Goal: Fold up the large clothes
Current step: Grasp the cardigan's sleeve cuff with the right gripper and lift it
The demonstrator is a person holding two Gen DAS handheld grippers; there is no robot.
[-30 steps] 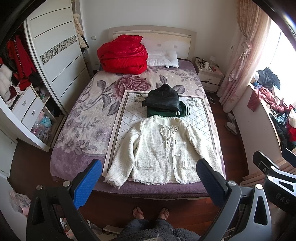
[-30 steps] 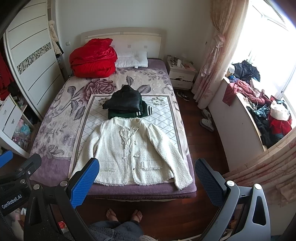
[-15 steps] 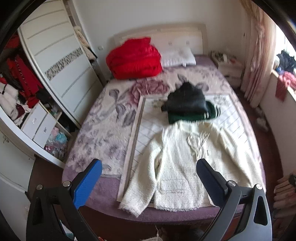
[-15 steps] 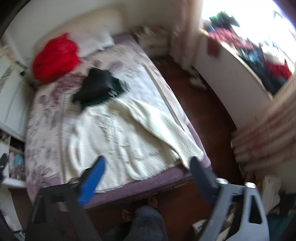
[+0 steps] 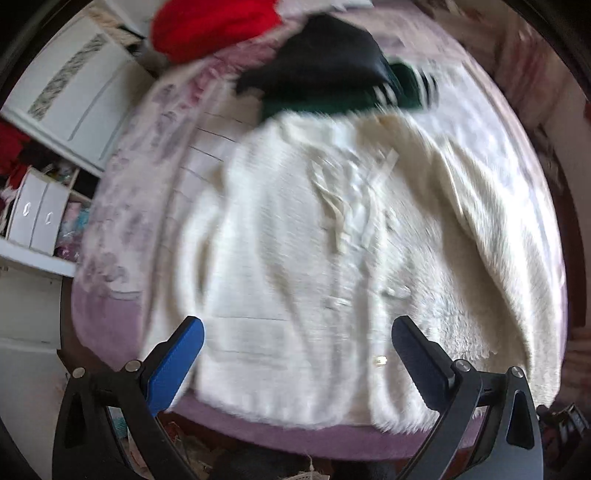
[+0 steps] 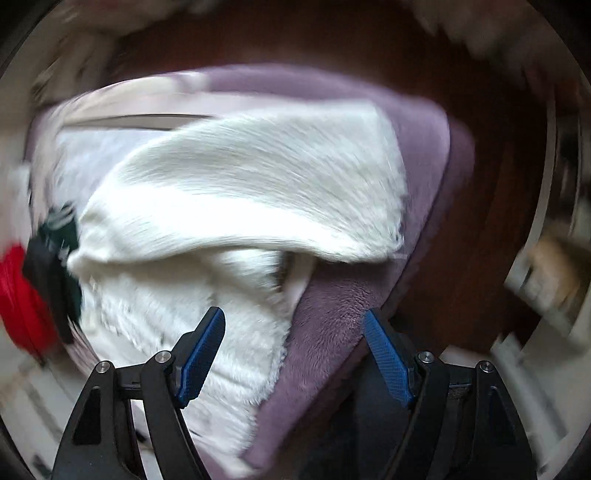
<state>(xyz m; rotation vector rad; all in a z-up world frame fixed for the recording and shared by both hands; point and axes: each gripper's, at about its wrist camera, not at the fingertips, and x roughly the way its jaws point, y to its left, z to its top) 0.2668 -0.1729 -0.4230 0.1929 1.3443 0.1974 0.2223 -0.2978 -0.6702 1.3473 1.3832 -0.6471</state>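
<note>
A cream tweed jacket (image 5: 295,221) lies spread front-up on the bed, sleeves out to both sides. My left gripper (image 5: 295,325) hangs open just above its hem near the bed's foot, nothing between its fingers. In the right wrist view the jacket's right sleeve (image 6: 240,184) lies across the purple bedcover (image 6: 424,129). My right gripper (image 6: 294,314) points down over the hem corner beside that sleeve. Its jaws are opening, with the jacket's edge and bare cover below them and nothing pinched. Both views are blurred by motion.
A folded black and green clothes pile (image 5: 325,59) sits just beyond the jacket's collar, and a red quilt (image 5: 210,26) lies behind it. A white wardrobe (image 5: 74,92) and drawers (image 5: 37,218) stand left of the bed. Dark wooden floor (image 6: 480,184) runs along the bed's right side.
Both grippers have dropped from high above the bed to just over the jacket. The right one has rolled and swung to the right sleeve, its jaws narrower than a second ago.
</note>
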